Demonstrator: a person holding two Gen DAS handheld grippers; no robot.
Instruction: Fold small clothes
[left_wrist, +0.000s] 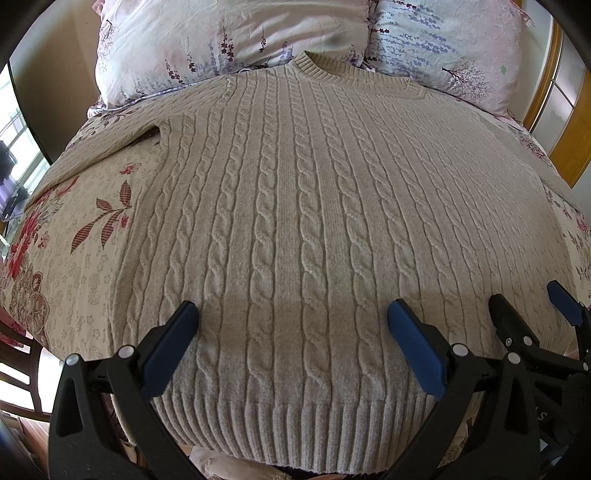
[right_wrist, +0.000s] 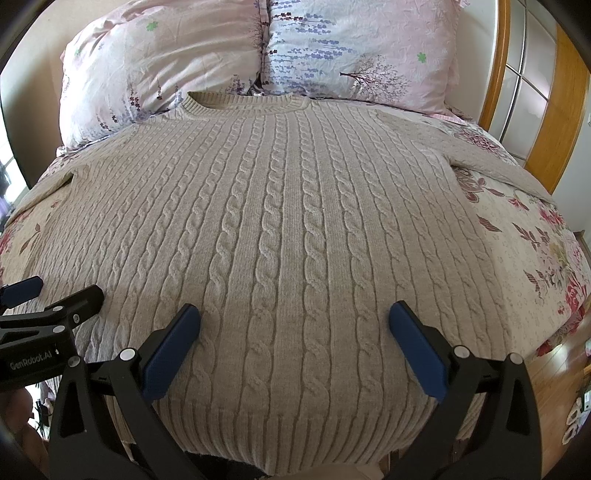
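A beige cable-knit sweater (left_wrist: 288, 206) lies flat and face up on the bed, collar toward the pillows, ribbed hem (left_wrist: 295, 424) nearest me. It also shows in the right wrist view (right_wrist: 288, 229). Its sleeves spread out to both sides, the left sleeve (left_wrist: 110, 147) and the right sleeve (right_wrist: 491, 162). My left gripper (left_wrist: 291, 314) is open and empty, hovering above the hem area. My right gripper (right_wrist: 293, 317) is open and empty just above the lower body of the sweater. The right gripper also shows at the right edge of the left wrist view (left_wrist: 532, 302).
Two floral pillows (left_wrist: 229, 40) (right_wrist: 354, 48) lean at the head of the bed. The floral bedsheet (left_wrist: 74, 240) shows on both sides of the sweater. A wooden door frame (right_wrist: 543, 110) stands at the right, a chair (left_wrist: 22, 362) at the lower left.
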